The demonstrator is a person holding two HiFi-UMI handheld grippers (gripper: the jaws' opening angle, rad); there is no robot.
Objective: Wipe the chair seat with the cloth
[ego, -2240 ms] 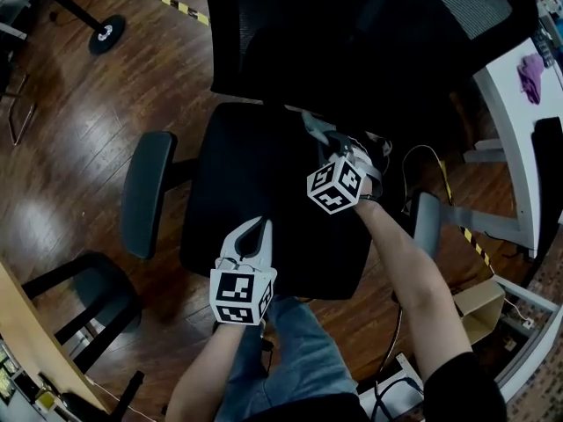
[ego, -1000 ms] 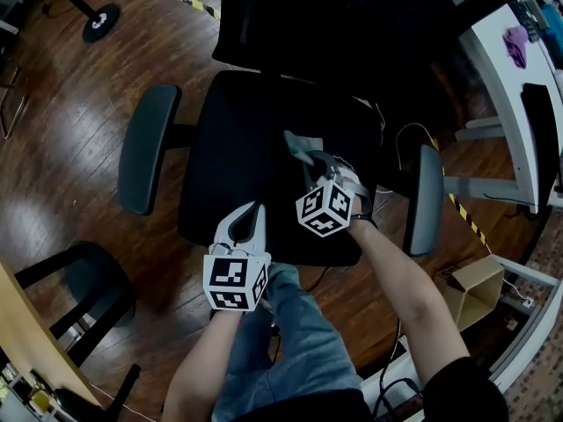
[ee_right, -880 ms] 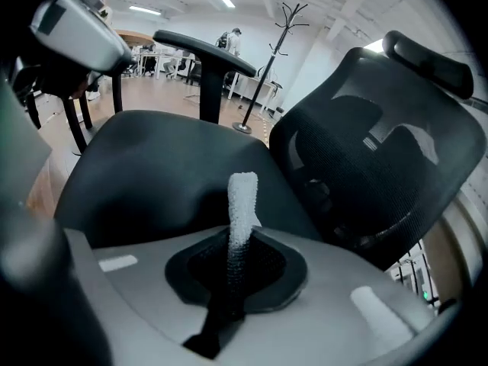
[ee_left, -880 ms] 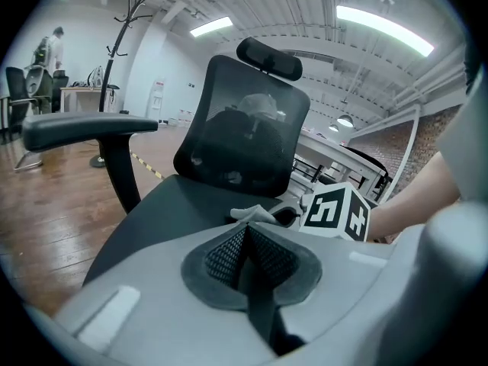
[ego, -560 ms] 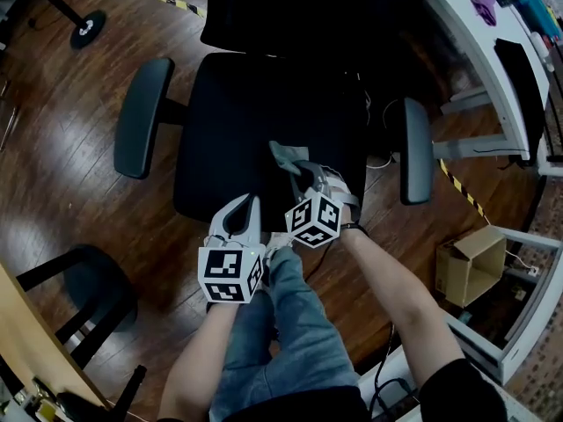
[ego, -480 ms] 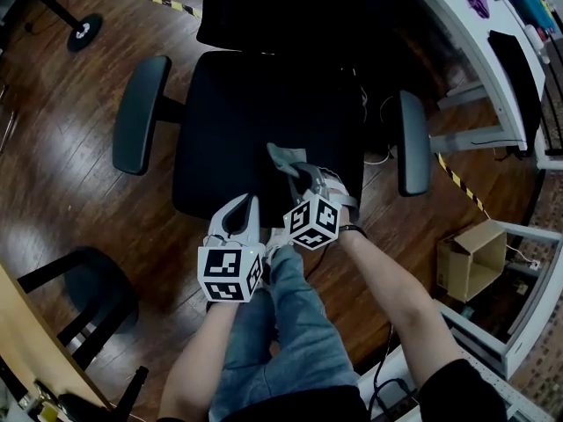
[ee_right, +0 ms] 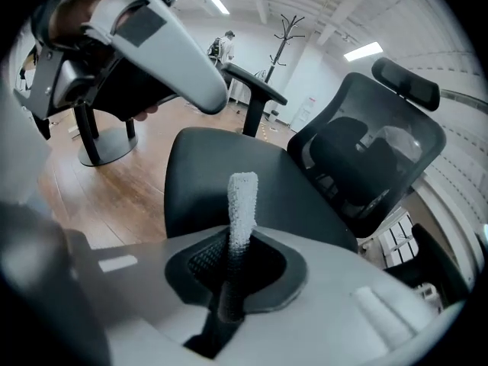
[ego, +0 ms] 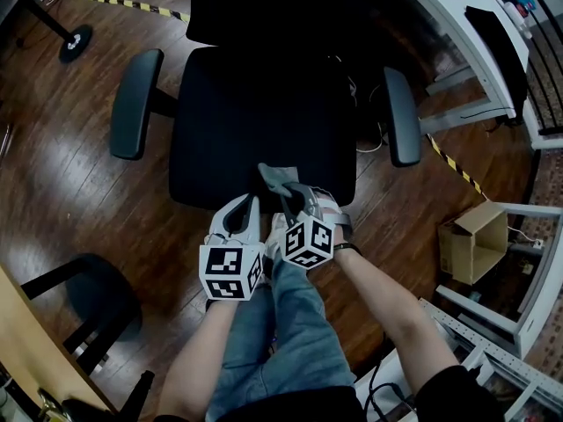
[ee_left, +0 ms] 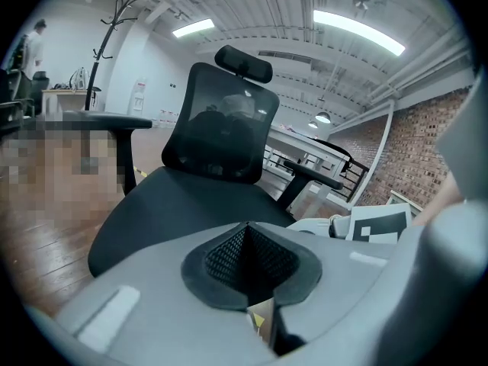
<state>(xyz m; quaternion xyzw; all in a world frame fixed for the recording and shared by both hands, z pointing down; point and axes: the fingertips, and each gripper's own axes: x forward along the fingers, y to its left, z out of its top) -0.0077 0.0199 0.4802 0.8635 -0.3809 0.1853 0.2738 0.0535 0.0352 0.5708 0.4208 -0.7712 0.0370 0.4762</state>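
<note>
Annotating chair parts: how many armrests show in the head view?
2. The left armrest stands off the seat on the view's left side, and the right armrest on its right. Both show fully, so none seems hidden.

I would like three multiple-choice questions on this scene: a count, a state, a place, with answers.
1. How many armrests show? A. one B. two C. four
2. How do the jaws of the left tool stand? A. wide apart B. together, empty C. half open
3. Where is the cloth? A. on an armrest B. in the left tool C. in the right tool, over the chair seat's front
Answers: B, one shows at each side; B, they meet on nothing; C, its jaws pinch it.
</note>
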